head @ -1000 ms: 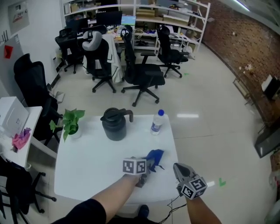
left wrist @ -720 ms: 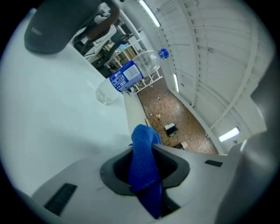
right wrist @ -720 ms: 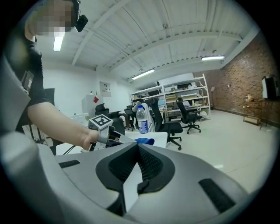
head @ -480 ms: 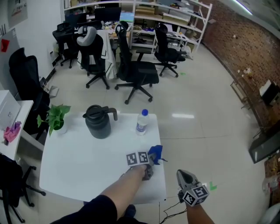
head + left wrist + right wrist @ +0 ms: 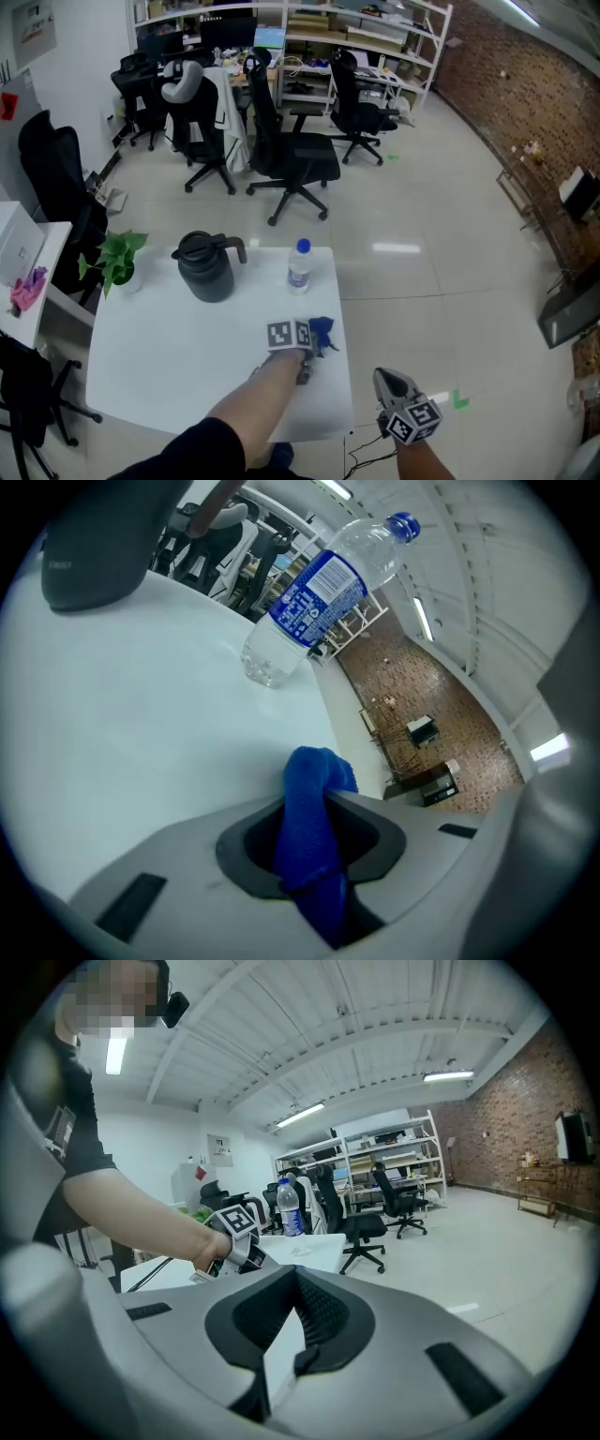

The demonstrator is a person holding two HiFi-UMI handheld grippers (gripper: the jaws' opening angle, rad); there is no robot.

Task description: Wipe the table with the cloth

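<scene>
A blue cloth [image 5: 322,330] hangs pinched in my left gripper [image 5: 310,338], low over the white table [image 5: 169,356] near its right edge. In the left gripper view the cloth [image 5: 314,827] is bunched between the jaws of the left gripper [image 5: 315,797], its end drooping towards the tabletop [image 5: 141,714]. My right gripper [image 5: 382,377] is held off the table's front right corner, over the floor, jaws together and empty. Its own view shows the right gripper [image 5: 298,1283] aimed at the left gripper [image 5: 234,1237] and the forearm that carries it.
On the table's far side stand a dark jug [image 5: 204,267], a clear water bottle [image 5: 299,266] with a blue cap and a small potted plant [image 5: 117,261]. The bottle [image 5: 319,597] is close ahead of the cloth. Office chairs [image 5: 291,155] stand beyond.
My left gripper has carried the cloth rightward, toward the table's right edge, and lower to the tabletop. The right gripper has stayed off the table's corner.
</scene>
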